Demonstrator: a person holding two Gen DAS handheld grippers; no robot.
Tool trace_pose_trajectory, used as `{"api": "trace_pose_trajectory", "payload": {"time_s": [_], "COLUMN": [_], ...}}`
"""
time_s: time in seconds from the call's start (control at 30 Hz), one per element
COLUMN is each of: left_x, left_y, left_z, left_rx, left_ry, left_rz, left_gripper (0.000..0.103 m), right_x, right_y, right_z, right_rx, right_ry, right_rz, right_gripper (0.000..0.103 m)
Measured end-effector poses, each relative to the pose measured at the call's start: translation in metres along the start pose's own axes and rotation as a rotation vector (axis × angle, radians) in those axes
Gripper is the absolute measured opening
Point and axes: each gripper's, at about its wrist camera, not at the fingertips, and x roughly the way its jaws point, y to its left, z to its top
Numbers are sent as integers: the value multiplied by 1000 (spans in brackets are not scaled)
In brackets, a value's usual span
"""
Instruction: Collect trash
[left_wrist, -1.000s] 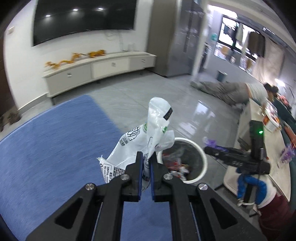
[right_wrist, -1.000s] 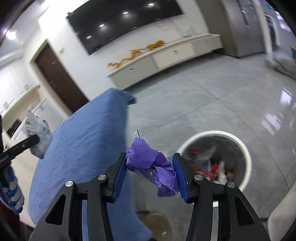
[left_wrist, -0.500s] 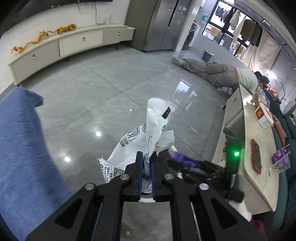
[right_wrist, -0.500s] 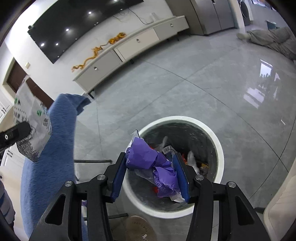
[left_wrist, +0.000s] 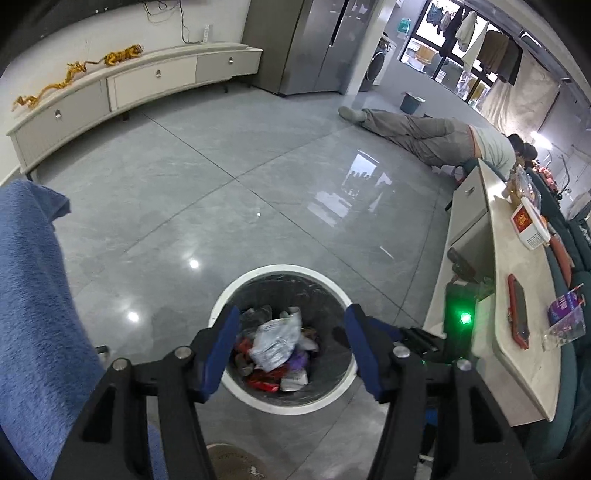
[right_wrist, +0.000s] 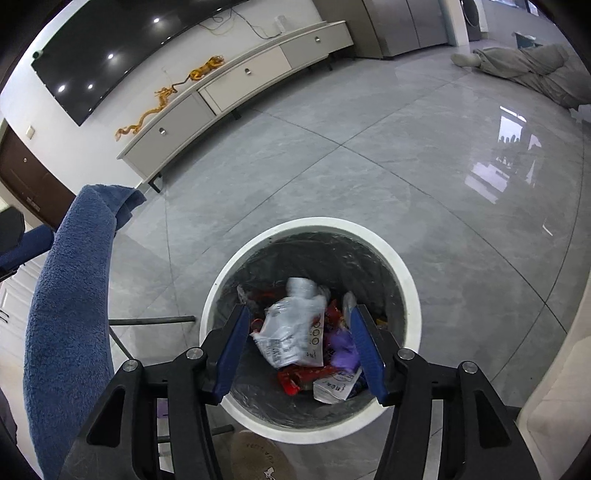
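Both the left gripper (left_wrist: 291, 345) and the right gripper (right_wrist: 299, 345) hang over the bin (right_wrist: 406, 275), jaws opening, nothing between them. The white plastic bag (right_wrist: 291, 328) and purple wrapper (right_wrist: 341, 345) lie inside: light, limp, slippery, best pinched at a bunched fold.

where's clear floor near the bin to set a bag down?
Bare grey tile beyond the trash bin, toward the TV cabinet, and to its right up to the counter. Crowded: blue towel and metal legs left of the bin; the bin holds wrappers.
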Motion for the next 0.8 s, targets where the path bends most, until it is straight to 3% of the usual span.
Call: {"api": "trace_pose_trajectory", "payload": {"time_s": [0.23,0.63,0.8], "left_x": [-57,-215,-280], "left_y": [14,80,97], "left_z": [-27,-113,-152], "left_rx": [-8,-142,-209], "left_ry": [-91,-323,-425], "left_rz": [135,414,548], "left_gripper": [58,61,61], "right_x": [-31,-117,-154], "right_y": [38,194,252], "right_z": [6,-25,-46], "right_rx": [-85,-376,-485], "right_ry": [-51,-205,-262], "right_rz": [-13,100,160], "right_gripper": [61,73,85]}}
